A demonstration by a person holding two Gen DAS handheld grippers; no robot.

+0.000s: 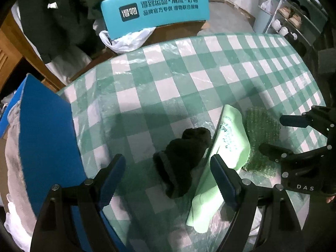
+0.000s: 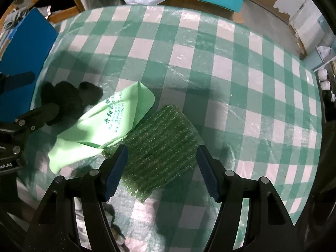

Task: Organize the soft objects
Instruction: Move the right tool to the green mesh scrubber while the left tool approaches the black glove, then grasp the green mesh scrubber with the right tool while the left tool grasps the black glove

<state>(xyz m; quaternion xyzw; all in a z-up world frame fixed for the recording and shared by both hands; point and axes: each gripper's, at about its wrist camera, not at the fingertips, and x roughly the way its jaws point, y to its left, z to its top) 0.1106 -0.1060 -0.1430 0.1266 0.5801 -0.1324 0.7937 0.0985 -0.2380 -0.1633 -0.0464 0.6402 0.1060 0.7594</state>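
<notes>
Both claws gape: left claw (image 1: 168,180) over fuzzy black sock (image 1: 182,157), right claw (image 2: 161,172) over ribbed green scrubber (image 2: 159,147).

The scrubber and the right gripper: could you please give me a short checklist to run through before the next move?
1. Right gripper open: ok, jaws stand wide.
2. Scrubber between its fingers: ok, it lies centred ahead of them.
3. Scrubber free to lift: not ok, the green cloth overlaps its left edge.
4. Left gripper out of the way: ok, open and facing the black sock, apart from the scrubber.
5. Fingers low enough to pinch: cannot tell, height above the tablecloth is unclear.
6. Blue box ready to receive: cannot tell, its inside is hidden.
</notes>
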